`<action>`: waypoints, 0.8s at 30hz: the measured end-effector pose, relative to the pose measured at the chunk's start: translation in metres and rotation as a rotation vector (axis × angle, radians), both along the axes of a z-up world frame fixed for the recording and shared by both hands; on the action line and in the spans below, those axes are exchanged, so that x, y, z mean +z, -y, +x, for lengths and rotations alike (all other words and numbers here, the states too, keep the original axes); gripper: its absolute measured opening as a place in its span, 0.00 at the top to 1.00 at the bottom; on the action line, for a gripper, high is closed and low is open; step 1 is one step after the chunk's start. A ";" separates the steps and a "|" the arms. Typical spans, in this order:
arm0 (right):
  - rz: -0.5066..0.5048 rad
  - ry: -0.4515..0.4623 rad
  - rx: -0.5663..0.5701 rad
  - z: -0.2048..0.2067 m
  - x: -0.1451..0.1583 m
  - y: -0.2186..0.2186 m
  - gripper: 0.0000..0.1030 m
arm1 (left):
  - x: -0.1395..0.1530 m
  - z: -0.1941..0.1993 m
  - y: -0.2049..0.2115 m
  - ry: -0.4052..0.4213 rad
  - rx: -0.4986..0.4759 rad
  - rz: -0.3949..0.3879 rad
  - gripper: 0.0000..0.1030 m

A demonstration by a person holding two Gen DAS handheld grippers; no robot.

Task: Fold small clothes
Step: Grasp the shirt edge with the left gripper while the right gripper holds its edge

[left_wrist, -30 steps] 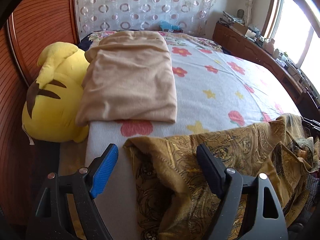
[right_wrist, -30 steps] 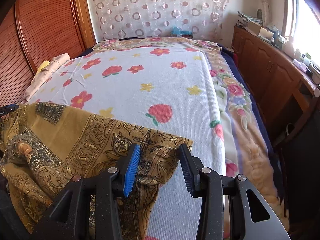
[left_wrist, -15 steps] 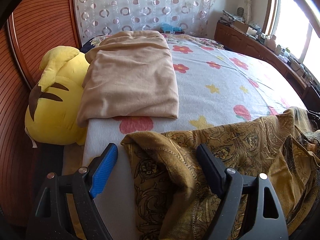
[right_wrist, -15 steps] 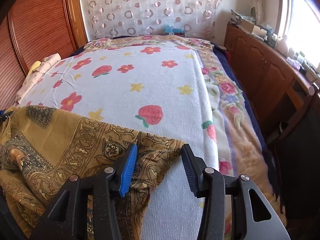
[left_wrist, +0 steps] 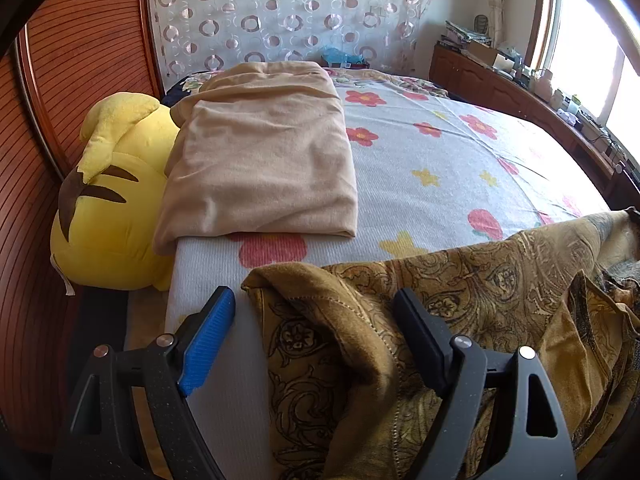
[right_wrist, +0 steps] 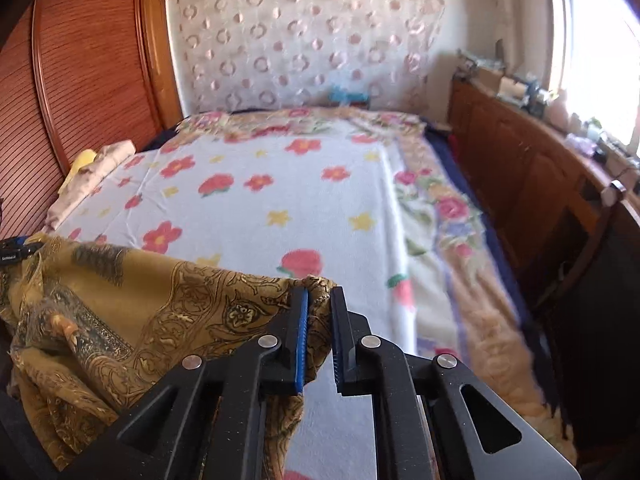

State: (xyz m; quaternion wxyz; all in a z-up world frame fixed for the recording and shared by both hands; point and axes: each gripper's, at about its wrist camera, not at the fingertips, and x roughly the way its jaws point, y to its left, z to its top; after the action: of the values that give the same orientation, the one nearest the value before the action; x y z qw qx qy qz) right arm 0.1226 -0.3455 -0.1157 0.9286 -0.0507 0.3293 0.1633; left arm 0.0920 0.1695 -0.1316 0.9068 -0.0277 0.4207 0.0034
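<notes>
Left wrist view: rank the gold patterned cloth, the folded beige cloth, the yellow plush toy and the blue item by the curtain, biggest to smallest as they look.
1. Gold patterned cloth, though it lies nearest the camera, which inflates it.
2. Folded beige cloth.
3. Yellow plush toy, partly hidden.
4. Blue item, far back, so its true size is unsure.

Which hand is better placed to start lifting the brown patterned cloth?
Right. The right gripper has just closed on a corner of the cloth. The left gripper stands wide open, cloth lying loose between its fingers, so it would likely need to close first.
</notes>
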 end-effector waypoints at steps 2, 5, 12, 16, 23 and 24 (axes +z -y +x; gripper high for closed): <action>-0.013 0.014 0.013 -0.009 0.003 0.001 0.90 | 0.001 0.001 0.001 -0.002 -0.006 0.000 0.20; -0.049 0.001 0.024 -0.010 -0.003 -0.001 0.90 | 0.004 0.001 -0.002 0.005 -0.025 -0.026 0.38; -0.023 -0.044 0.017 0.008 -0.009 0.001 0.84 | 0.008 0.002 -0.012 -0.021 -0.060 -0.080 0.49; -0.069 -0.043 -0.031 0.016 -0.011 -0.004 0.66 | 0.008 0.002 -0.013 -0.025 -0.065 -0.075 0.49; -0.095 -0.109 0.001 0.029 -0.020 -0.016 0.51 | 0.007 0.001 -0.012 -0.023 -0.076 -0.059 0.52; -0.074 -0.124 0.009 0.030 -0.019 -0.016 0.51 | 0.008 0.000 -0.011 -0.026 -0.088 -0.061 0.54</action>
State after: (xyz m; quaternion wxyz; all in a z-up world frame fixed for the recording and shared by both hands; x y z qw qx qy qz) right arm 0.1529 -0.3298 -0.1349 0.9032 -0.0763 0.3918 0.1578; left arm 0.0923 0.1805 -0.1236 0.8993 -0.0369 0.4330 -0.0492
